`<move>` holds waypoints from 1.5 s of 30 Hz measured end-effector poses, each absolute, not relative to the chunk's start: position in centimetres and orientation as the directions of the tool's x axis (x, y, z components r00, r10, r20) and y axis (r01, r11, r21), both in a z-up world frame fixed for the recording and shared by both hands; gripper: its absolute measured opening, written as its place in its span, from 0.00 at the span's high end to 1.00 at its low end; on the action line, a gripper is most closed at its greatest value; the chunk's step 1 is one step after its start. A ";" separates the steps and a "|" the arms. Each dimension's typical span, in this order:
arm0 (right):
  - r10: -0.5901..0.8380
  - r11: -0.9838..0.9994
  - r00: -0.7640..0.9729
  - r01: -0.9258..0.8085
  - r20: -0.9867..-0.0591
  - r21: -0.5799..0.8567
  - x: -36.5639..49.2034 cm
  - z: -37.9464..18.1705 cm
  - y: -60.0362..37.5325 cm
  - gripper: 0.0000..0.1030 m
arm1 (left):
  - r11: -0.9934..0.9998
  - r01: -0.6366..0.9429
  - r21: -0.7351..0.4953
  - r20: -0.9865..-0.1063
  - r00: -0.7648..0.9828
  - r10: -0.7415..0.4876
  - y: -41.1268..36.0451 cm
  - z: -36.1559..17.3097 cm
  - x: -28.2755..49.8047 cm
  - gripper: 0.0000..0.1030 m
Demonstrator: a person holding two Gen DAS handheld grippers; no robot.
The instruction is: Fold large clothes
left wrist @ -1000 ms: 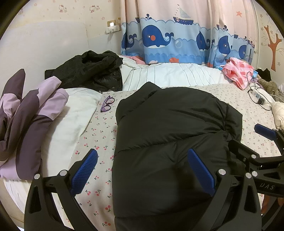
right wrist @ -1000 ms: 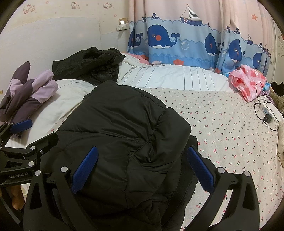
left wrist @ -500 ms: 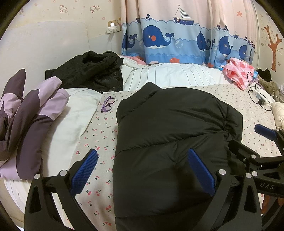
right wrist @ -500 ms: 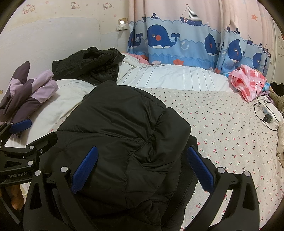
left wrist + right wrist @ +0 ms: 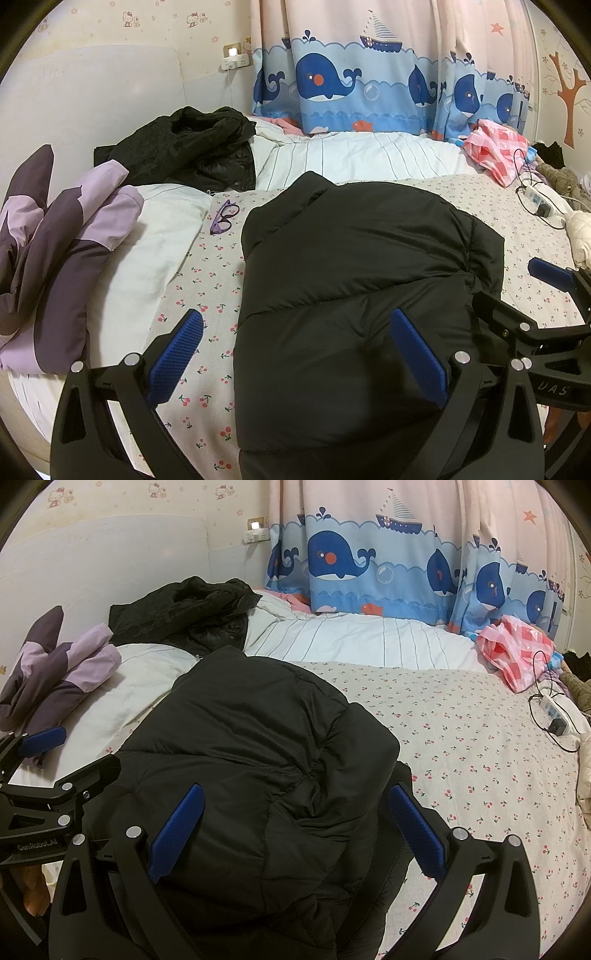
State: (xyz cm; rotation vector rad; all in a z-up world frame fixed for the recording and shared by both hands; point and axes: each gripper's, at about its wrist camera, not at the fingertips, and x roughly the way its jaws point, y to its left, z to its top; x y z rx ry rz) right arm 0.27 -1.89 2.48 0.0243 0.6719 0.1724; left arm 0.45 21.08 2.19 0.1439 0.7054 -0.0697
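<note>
A black puffer jacket (image 5: 354,295) lies on the cherry-print bedsheet (image 5: 207,280), filling the centre and lower middle of the left wrist frame, its collar end pointing toward the top. In the right wrist view the same jacket (image 5: 258,768) sits left of centre, bunched at its lower right edge.

The left gripper (image 5: 295,354) is at the bottom of its own frame with its blue-padded fingers spread wide and nothing between them: one pad is over the sheet, the other over the jacket's lower part. The right gripper (image 5: 291,830) is likewise spread wide and empty, both pads over the jacket's near end. Each gripper shows at the edge of the other's view, the right one at the lower right of the left wrist frame (image 5: 546,280).

At the left of the frame a purple and lilac garment (image 5: 62,258) lies on a white pillow (image 5: 155,236). Purple glasses (image 5: 223,221) rest on the sheet just left of the jacket's collar. Another black coat (image 5: 184,147) is heaped in the upper left, with a whale-print curtain (image 5: 332,81) behind. A pink checked cloth (image 5: 495,151) and a power strip (image 5: 539,201) lie at the right.
</note>
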 end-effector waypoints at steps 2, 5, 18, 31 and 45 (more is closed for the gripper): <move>0.166 0.986 0.769 -0.151 -0.617 0.077 0.3 2.5 -1.9 0.06 | 0.988 0.112 0.108 -0.651 0.759 -0.015 21.1 2.2 0.4 0.06; 0.166 0.986 0.769 -0.151 -0.618 0.078 0.3 2.5 -1.9 0.06 | 0.988 0.111 0.107 -0.648 0.761 -0.015 21.1 2.2 0.4 0.06; 0.166 0.986 0.766 -0.152 -0.621 0.076 0.4 2.3 -1.9 0.06 | 0.987 0.101 0.127 -0.634 0.773 0.002 21.2 2.4 0.4 0.06; 0.173 0.984 0.754 -0.152 -0.633 0.088 1.0 1.5 -1.7 0.06 | 0.994 0.109 -0.030 -0.629 0.771 -0.103 23.1 2.7 0.4 0.06; 0.169 0.985 0.759 -0.150 -0.629 0.084 1.1 1.7 -1.9 0.06 | 0.998 0.058 0.018 -0.629 0.777 -0.034 22.9 2.7 0.5 0.06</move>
